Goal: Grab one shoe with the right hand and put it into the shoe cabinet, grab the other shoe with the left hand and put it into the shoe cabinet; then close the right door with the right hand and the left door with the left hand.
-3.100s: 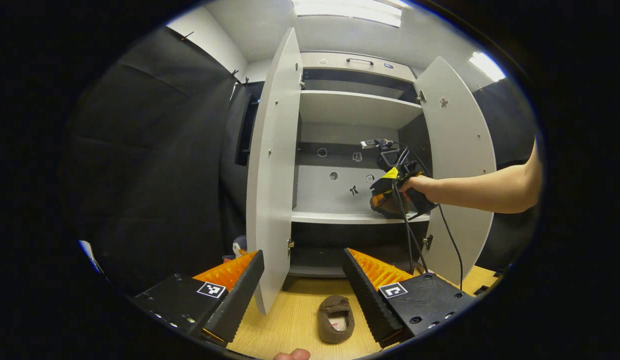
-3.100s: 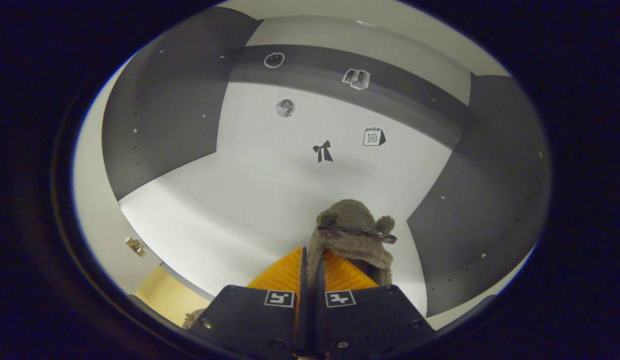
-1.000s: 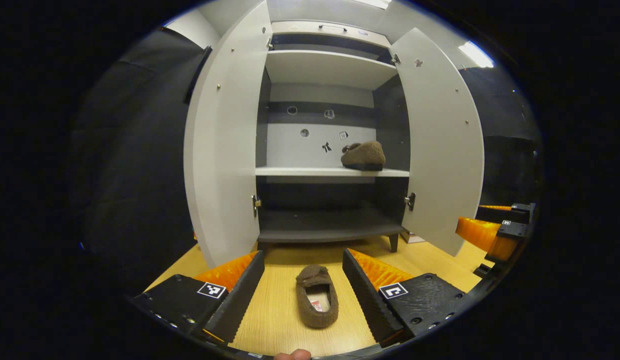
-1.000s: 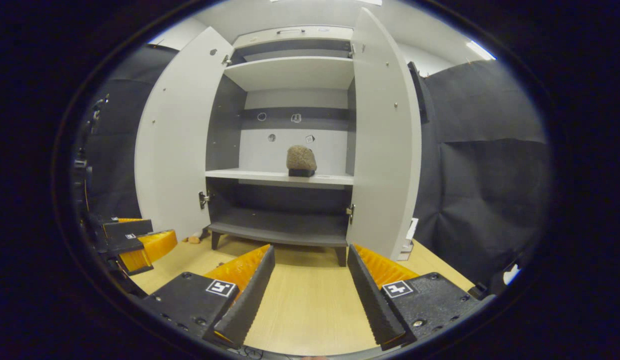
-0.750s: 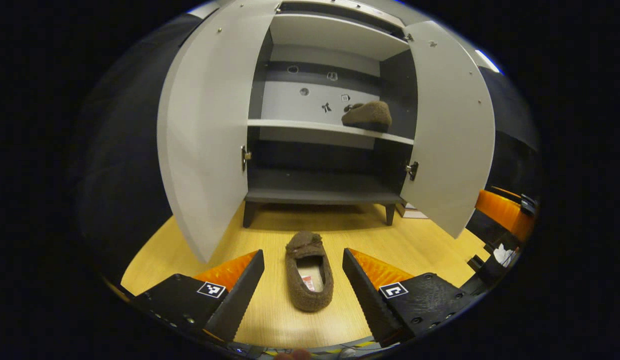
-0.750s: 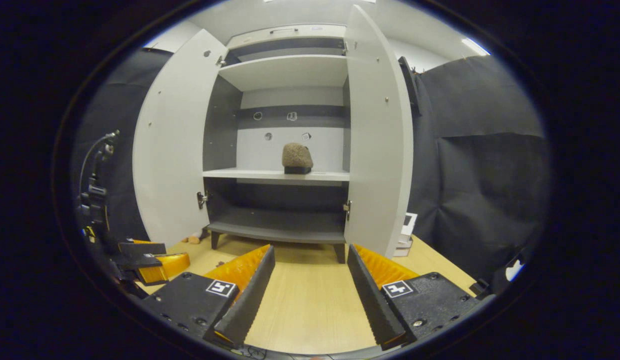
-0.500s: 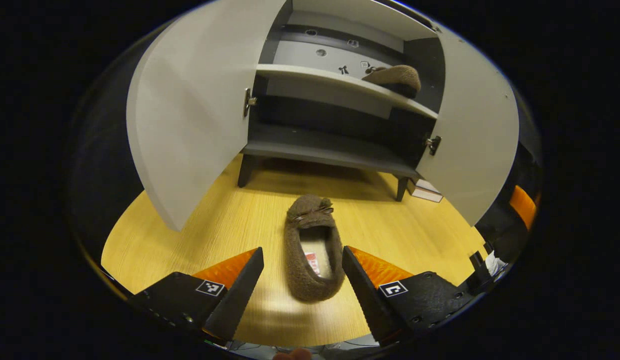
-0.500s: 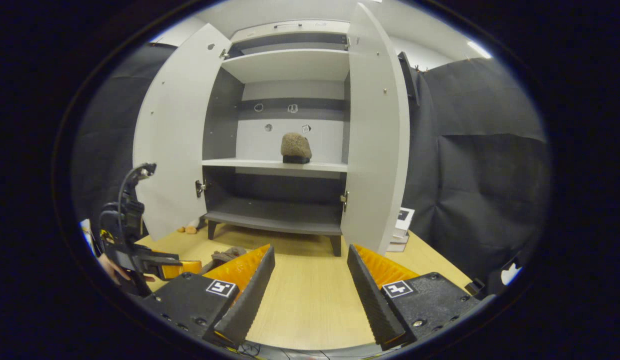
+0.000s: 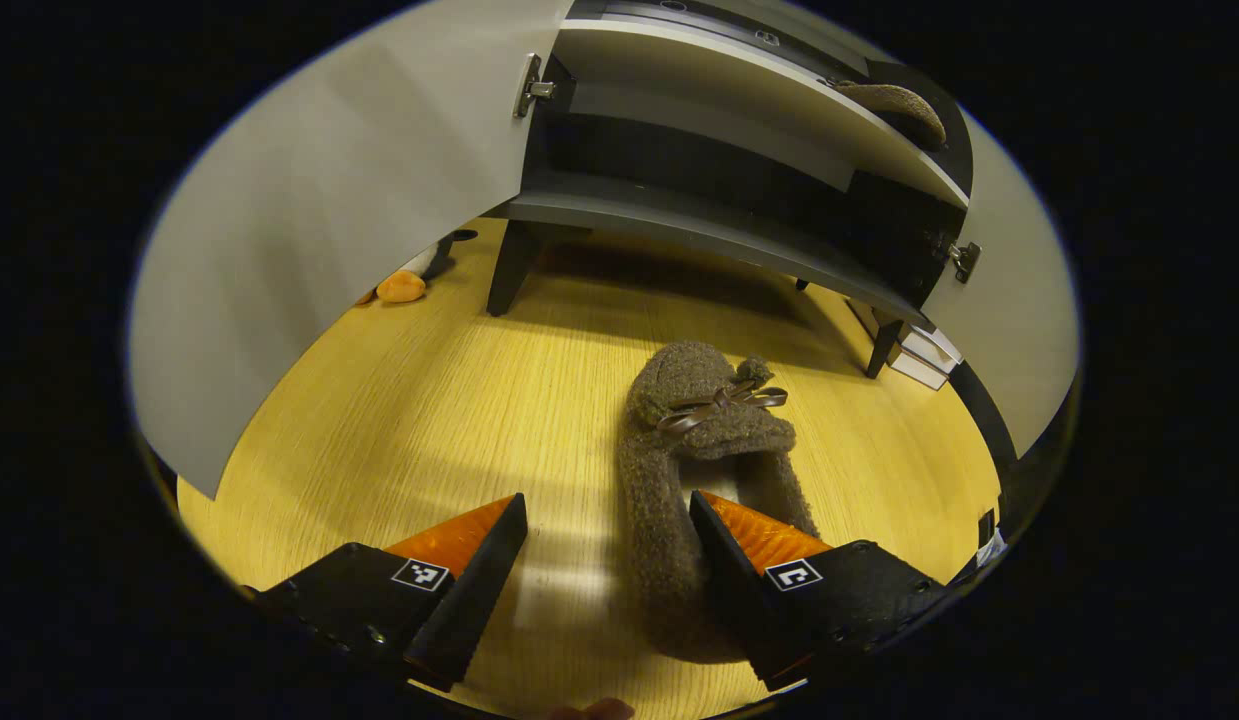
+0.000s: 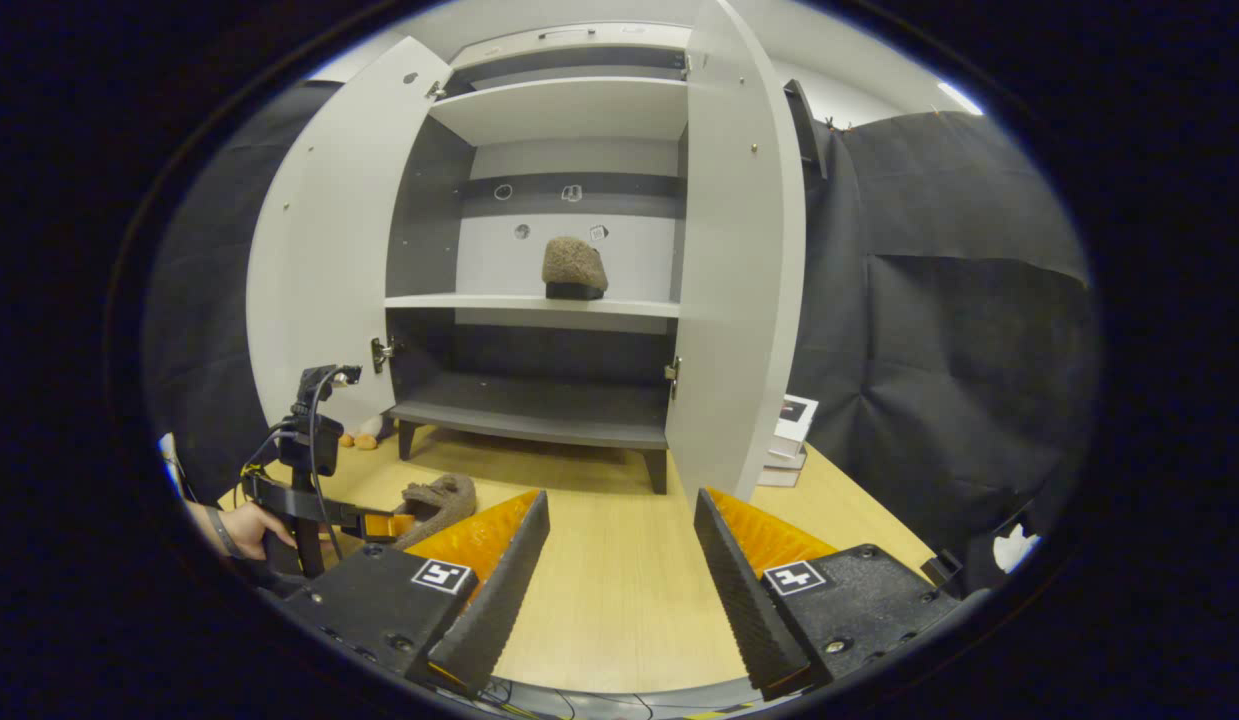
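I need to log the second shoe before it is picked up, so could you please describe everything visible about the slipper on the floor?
The slipper on the floor is brown and fuzzy, like plush, with a thin bow on its closed toe. It lies flat on the wooden floor, toe toward the cabinet, heel toward the camera. The left tongs are open around its heel; one finger sits in or over the opening, though contact is unclear.
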The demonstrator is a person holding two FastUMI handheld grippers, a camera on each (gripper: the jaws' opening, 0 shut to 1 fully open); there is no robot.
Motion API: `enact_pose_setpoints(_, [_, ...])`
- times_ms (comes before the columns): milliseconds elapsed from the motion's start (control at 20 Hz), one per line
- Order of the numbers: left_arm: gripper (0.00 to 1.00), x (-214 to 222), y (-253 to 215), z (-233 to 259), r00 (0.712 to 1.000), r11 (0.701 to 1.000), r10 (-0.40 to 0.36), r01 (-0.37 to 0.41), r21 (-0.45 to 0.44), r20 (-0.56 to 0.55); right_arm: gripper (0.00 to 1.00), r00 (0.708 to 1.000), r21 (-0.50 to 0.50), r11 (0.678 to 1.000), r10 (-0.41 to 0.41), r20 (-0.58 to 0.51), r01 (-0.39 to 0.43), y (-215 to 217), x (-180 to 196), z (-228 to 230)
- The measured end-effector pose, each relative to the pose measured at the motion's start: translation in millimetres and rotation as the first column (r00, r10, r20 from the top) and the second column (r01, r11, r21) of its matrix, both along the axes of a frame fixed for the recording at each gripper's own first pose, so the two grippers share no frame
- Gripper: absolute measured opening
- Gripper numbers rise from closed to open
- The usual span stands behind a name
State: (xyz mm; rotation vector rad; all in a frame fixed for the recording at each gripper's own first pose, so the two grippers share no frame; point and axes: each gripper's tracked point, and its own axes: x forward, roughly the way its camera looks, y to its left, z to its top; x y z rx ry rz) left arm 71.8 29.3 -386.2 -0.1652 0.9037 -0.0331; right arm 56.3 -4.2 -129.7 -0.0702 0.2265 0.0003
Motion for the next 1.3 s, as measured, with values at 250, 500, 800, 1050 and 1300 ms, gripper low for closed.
enact_pose_setpoints(250, [0.91, 14, -6, -10, 1.000, 0.998, -0.017, 0.016, -0.058, -0.003, 0.92, 1.000, 0.000, 1.000, 0.005, -0.007, -0.005, 2, 9, -1])
enact_pose_setpoints(500, [0.44, 27, -21, -10, 0.999, 0.996, -0.021, 0.024, -0.087, 0.041, 0.92, 1.000, -0.002, 1.000, 0.009, -0.013, -0.009, 5, 16, -3])
enact_pose_setpoints(800, [0.01, 22, -21, 8, 0.993, 0.999, 0.008, -0.003, -0.048, 0.117, 0.92, 1.000, -0.010, 1.000, 0.023, -0.012, -0.023, 7, 16, -3])
enact_pose_setpoints(1050, [0.00, -3, -22, 87, 0.974, 0.998, -0.023, 0.010, 0.060, 0.223, 0.92, 0.999, -0.012, 0.999, 0.051, -0.001, -0.051, 16, 21, 1])
enact_pose_setpoints(1300, [0.00, 15, -43, 210, 0.920, 1.000, 0.031, -0.030, -0.010, 0.392, 0.92, 0.996, -0.012, 0.996, 0.093, 0.017, -0.093, 29, 22, 5])
